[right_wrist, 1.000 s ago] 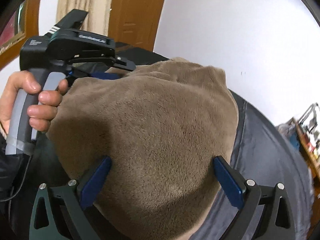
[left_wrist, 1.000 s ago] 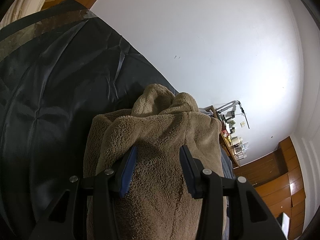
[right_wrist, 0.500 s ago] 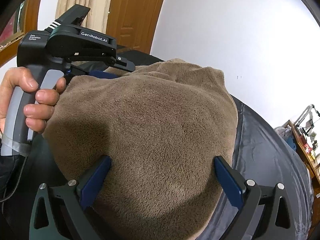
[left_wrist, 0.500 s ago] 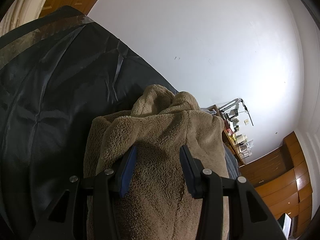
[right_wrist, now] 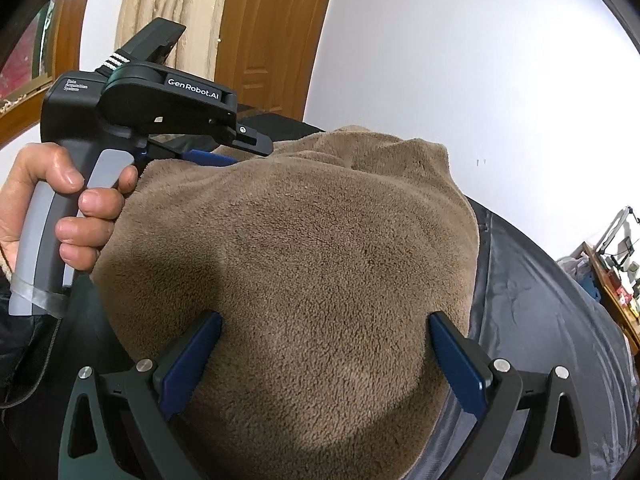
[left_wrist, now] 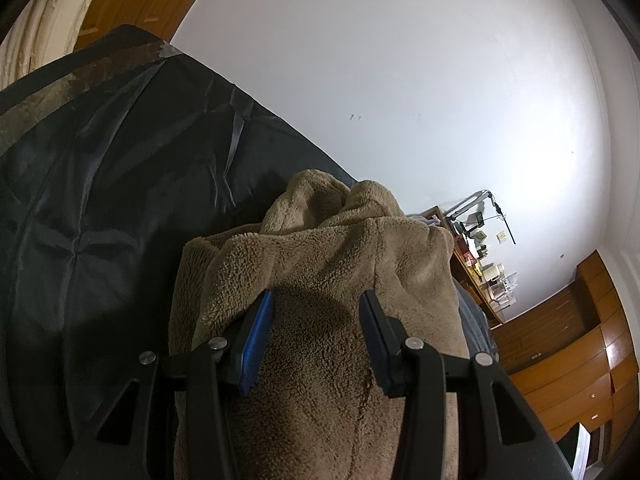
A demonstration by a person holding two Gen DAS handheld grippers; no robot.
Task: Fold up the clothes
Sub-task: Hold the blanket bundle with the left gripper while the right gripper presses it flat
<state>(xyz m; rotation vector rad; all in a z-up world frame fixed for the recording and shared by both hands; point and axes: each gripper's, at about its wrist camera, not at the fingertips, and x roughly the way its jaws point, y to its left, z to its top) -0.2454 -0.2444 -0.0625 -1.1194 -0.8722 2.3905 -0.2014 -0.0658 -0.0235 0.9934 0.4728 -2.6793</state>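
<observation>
Brown fleece garment [left_wrist: 328, 280], bunched, lying on a dark sheet [left_wrist: 100, 200]. Left gripper [left_wrist: 316, 320] with its blue-padded fingers [left_wrist: 256, 332] parted around a raised fold of the fleece, pads against the pile. Behind: white wall [left_wrist: 400, 80], cluttered shelf [left_wrist: 480, 256], wooden cabinets [left_wrist: 568, 340].

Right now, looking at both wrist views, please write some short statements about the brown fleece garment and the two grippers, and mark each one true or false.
1. The fleece garment is brown. True.
2. It lies on a white sheet. False: the cover under it is dark.
3. The right gripper has its jaws wide apart over the fleece. True.
4. The left gripper is out of the right wrist view. False: it shows there, held by a hand.
5. The wall behind is white. True.
</observation>
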